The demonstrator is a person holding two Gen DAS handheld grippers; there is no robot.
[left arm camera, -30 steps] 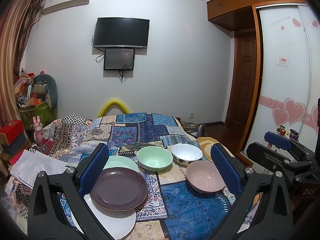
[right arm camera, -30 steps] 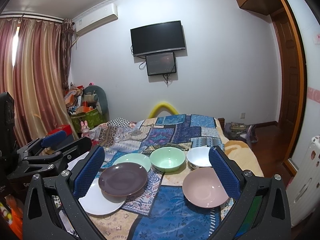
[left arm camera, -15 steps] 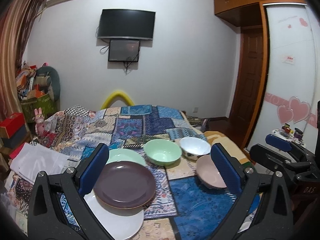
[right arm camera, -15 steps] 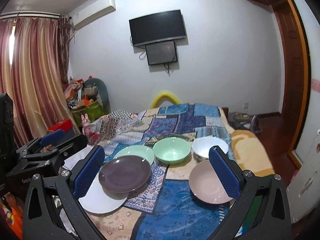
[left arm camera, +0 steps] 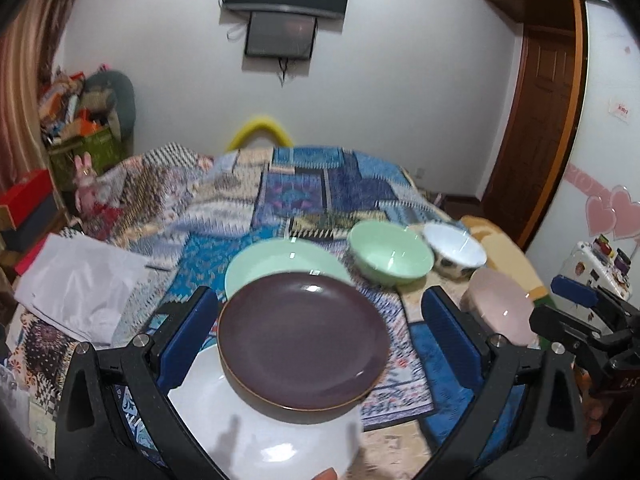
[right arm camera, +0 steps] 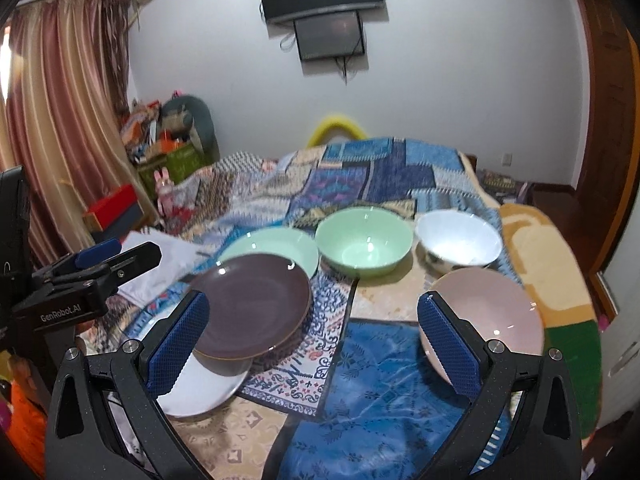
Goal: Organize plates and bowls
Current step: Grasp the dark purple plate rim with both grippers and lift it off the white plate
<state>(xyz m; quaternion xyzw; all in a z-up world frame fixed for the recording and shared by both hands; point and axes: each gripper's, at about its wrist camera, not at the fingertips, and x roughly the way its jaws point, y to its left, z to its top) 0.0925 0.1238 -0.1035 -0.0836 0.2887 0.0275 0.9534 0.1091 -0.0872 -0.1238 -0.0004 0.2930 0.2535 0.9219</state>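
Left wrist view. Left gripper [left arm camera: 320, 320] stood wide open and held nothing; its two blue pads framed the purple plate [left arm camera: 302, 338] at frame centre. The purple plate lay overlapped on a white plate [left arm camera: 264, 432] at lower centre, with a green plate [left arm camera: 280, 258] partly tucked behind it: a loose stack, judged the likely target for squaring up. Green bowl [left arm camera: 390, 254], white bowl [left arm camera: 454, 248] and pink bowl [left arm camera: 502, 306] ran toward the right edge, all on the patchwork bedspread [left arm camera: 304, 188]. Gripper was pitched downward over the plates, level side to side. The frame was blurred.

Right wrist view. Right gripper [right arm camera: 312, 336] was also fully spread and empty. Its right pad overlapped the pink bowl [right arm camera: 488, 312] at lower right; contact could not be told. The purple plate [right arm camera: 252, 304] sat beside the left pad. Green bowl [right arm camera: 364, 242] and white bowl [right arm camera: 458, 240] stood side by side at centre, separate, not nested, so the bowls looked unsorted. Gripper aimed forward and down, held low over the bed. The left gripper [right arm camera: 100, 264] appeared at the left edge.
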